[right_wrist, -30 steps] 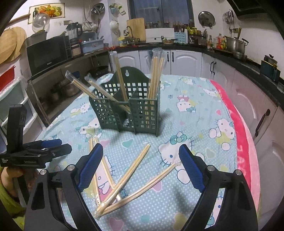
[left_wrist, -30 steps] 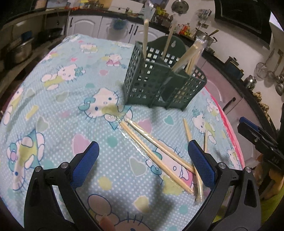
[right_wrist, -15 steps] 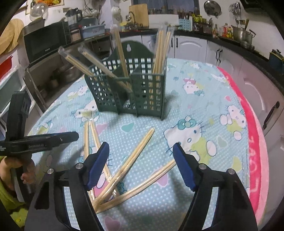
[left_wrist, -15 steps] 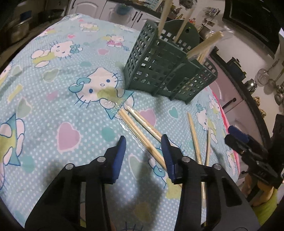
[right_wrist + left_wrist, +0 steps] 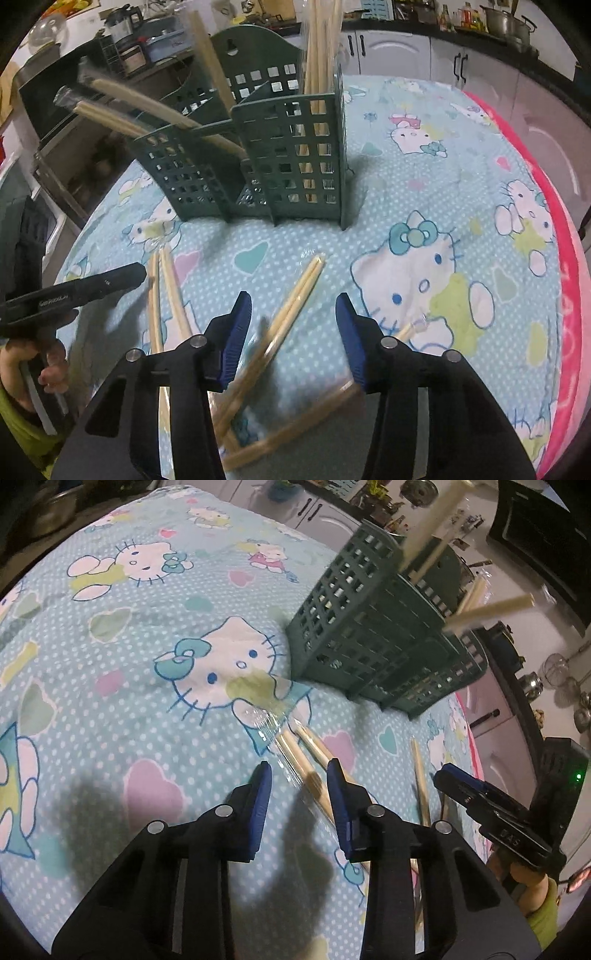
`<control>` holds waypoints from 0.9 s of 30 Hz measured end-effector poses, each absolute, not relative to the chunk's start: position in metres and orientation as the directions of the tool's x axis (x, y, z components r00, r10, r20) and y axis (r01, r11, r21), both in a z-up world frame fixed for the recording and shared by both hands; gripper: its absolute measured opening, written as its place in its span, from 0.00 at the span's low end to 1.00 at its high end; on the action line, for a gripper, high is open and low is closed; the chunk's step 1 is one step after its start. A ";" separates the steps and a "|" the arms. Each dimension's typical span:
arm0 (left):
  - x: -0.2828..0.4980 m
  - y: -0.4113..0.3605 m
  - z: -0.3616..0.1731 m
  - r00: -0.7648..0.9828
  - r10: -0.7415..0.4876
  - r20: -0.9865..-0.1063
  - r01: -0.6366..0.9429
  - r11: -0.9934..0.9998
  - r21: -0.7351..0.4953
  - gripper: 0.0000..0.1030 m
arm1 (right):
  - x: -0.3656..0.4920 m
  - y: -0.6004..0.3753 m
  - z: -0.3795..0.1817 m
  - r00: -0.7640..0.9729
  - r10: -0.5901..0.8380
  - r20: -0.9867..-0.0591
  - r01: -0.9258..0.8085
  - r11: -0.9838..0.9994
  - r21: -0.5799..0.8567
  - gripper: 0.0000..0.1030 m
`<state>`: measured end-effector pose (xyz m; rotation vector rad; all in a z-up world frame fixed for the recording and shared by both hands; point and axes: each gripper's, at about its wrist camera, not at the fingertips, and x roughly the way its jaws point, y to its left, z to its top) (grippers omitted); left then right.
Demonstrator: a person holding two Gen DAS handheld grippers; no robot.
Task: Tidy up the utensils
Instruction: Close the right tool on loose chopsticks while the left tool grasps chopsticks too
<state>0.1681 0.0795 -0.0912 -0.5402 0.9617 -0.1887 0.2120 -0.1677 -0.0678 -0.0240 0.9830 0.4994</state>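
Note:
A green slotted utensil caddy (image 5: 373, 635) (image 5: 280, 158) stands on the Hello Kitty cloth and holds several wrapped chopstick pairs. More wrapped pairs lie flat in front of it. My left gripper (image 5: 299, 775) is low over the cloth, its jaws partly open around one wrapped pair (image 5: 295, 753), not clamped. My right gripper (image 5: 293, 306) is open, straddling another wrapped pair (image 5: 291, 306) that lies diagonally. A further pair (image 5: 162, 291) lies to its left and one (image 5: 295, 428) below it. The left gripper also shows in the right wrist view (image 5: 92, 288).
The cloth (image 5: 129, 657) covers the whole table, with a pink edge (image 5: 565, 258) on the right. Kitchen counters, cabinets (image 5: 399, 55) and pots surround the table. The right gripper shows at the right of the left wrist view (image 5: 465, 786).
Both grippers have dropped toward the cloth and moved closer to the caddy. Both sets of jaws have narrowed, the left most, each around a wrapped chopstick pair.

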 end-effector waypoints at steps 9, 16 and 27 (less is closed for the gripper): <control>0.184 0.094 -0.096 0.576 -0.407 -0.709 -0.110 0.821 -0.560 0.22 | 0.243 -0.160 -0.082 0.389 0.374 -0.842 -0.347 0.906 0.242 0.39; 0.188 0.100 -0.098 0.581 -0.414 -0.701 -0.121 0.808 -0.577 0.22 | 0.256 -0.161 -0.087 0.364 0.383 -0.849 -0.300 0.911 0.282 0.35; 0.194 0.104 -0.102 0.569 -0.400 -0.718 -0.130 0.819 -0.559 0.05 | 0.260 -0.167 -0.085 0.407 0.346 -0.845 -0.283 0.928 0.244 0.06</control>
